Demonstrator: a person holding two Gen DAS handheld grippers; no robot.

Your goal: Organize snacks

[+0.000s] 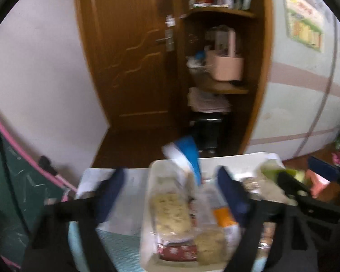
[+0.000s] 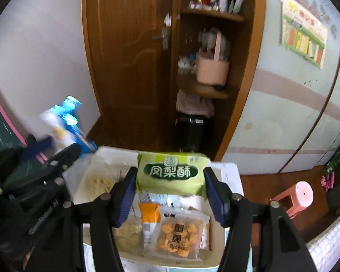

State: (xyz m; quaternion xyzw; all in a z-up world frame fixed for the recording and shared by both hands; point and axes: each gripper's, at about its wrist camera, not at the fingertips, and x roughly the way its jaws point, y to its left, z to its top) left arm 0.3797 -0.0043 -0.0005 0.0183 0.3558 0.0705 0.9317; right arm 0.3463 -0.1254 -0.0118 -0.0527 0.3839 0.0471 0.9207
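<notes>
A white bin [image 1: 238,158] [image 2: 227,170] sits below both grippers and holds several snack packs: pale biscuits [image 1: 170,210], an orange sachet [image 2: 149,215] and round orange crackers [image 2: 180,233]. My left gripper [image 1: 170,172] [image 2: 56,149] is open wide over the bin. A blurred blue and white packet [image 1: 183,156] [image 2: 63,124] hangs in the air just past its fingertips, touching neither pad. My right gripper [image 2: 170,170] is shut on a green packet [image 2: 170,172] [image 1: 274,172], holding it above the bin's far side.
Beyond the bin stand a brown wooden door [image 2: 129,68] and open shelves with a pink basket [image 2: 212,70]. A pink stool [image 2: 299,195] is on the floor at the right. A green board with a pink edge [image 1: 11,181] leans at the left.
</notes>
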